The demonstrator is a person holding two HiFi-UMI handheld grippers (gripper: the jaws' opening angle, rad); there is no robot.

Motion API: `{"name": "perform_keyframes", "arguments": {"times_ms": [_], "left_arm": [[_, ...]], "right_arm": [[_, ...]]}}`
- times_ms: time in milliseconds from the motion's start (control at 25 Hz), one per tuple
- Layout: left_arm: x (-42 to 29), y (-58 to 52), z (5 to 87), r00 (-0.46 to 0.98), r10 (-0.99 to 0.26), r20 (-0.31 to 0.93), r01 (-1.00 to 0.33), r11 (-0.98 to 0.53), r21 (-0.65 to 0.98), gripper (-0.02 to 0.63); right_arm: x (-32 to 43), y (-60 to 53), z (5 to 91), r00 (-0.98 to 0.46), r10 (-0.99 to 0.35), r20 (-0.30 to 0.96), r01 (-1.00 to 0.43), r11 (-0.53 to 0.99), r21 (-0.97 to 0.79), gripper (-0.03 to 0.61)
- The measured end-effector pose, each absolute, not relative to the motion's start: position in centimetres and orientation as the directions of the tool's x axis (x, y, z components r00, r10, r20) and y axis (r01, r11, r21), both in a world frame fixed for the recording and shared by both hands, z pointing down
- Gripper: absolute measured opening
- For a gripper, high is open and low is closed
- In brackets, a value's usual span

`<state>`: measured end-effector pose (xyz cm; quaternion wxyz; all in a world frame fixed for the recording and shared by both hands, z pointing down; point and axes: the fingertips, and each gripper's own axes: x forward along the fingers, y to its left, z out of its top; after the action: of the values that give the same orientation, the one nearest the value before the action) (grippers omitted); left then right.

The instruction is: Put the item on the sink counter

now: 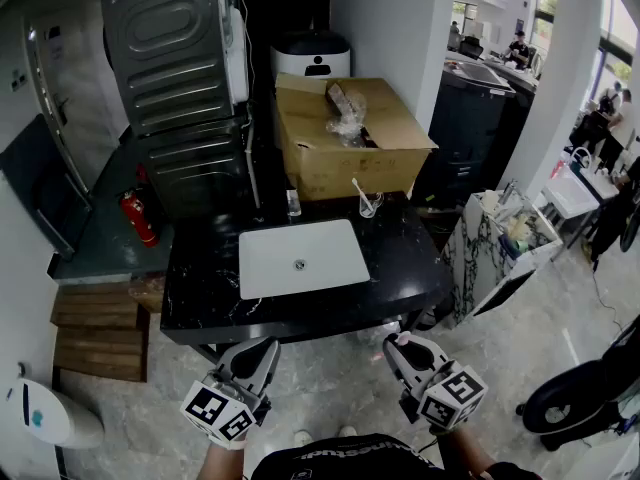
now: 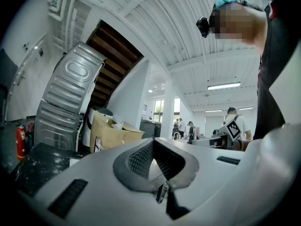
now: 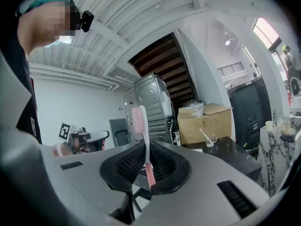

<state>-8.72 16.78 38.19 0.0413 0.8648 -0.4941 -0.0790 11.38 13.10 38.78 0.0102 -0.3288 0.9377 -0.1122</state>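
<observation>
A pink toothbrush (image 3: 144,147) stands upright in the clenched jaws of the right gripper (image 1: 402,345), pinched low on its handle, with the bristled head rising clear above the pads (image 3: 160,166). The person holds that gripper low in front of the body, over the pale floor and short of the near edge of the black sink counter (image 1: 200,288). The left gripper (image 1: 262,348) hangs beside it at much the same height; its jaws are closed together, and nothing shows between them in the left gripper view.

Ahead, a white basin (image 1: 265,263) is set into the middle of the counter. A glass cup (image 1: 368,206) with a white stick in it stands behind the basin on the right, just in front of an open cardboard box (image 1: 350,153). A small bottle (image 1: 293,203) stands behind the basin on the left.

The item appears to be in hand and on its way, and the placing is not yet done. The next move probably calls for reaching the right gripper forward over the counter. It would then come down over bare black stone beside the basin, clear of the cup. There the brush can be tipped flat and let go, so that it neither rolls nor slides into the bowl.
</observation>
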Motion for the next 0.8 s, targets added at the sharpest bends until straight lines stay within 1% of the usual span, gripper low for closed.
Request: {"name": "perform_keyframes", "arguments": {"times_ms": [80, 160, 280, 520, 600, 800], "left_arm": [[-8.6, 16.8, 38.0, 0.501, -0.86, -0.099, -0.847, -0.511, 0.148, 0.015], [-8.6, 16.9, 38.0, 0.503, -0.859, -0.099, -0.846, -0.512, 0.146, 0.015], [-8.5, 17.0, 38.1, 0.503, -0.859, -0.097, -0.846, -0.513, 0.145, 0.015], [-8.8, 17.0, 37.9, 0.508, -0.856, -0.098, -0.844, -0.518, 0.141, 0.015], [-8.9, 17.0, 37.9, 0.508, -0.856, -0.098, -0.844, -0.517, 0.14, 0.015], [-9.6, 17.2, 37.9, 0.508, -0.855, -0.1, -0.843, -0.518, 0.142, 0.015]], "right_arm": [[11.6, 13.1, 39.2, -0.774, -0.627, 0.094, -0.632, 0.753, -0.182, 0.058], [11.8, 13.1, 39.4, -0.766, -0.633, 0.108, -0.642, 0.748, -0.169, 0.058], [11.7, 13.0, 39.0, -0.768, -0.637, 0.065, -0.635, 0.744, -0.208, 0.057], [11.4, 13.1, 39.3, -0.76, -0.643, 0.095, -0.648, 0.742, -0.172, 0.055], [11.2, 13.1, 39.0, -0.763, -0.642, 0.083, -0.645, 0.746, -0.164, 0.055], [10.5, 13.2, 38.2, -0.772, -0.635, 0.045, -0.628, 0.749, -0.212, 0.055]]}}
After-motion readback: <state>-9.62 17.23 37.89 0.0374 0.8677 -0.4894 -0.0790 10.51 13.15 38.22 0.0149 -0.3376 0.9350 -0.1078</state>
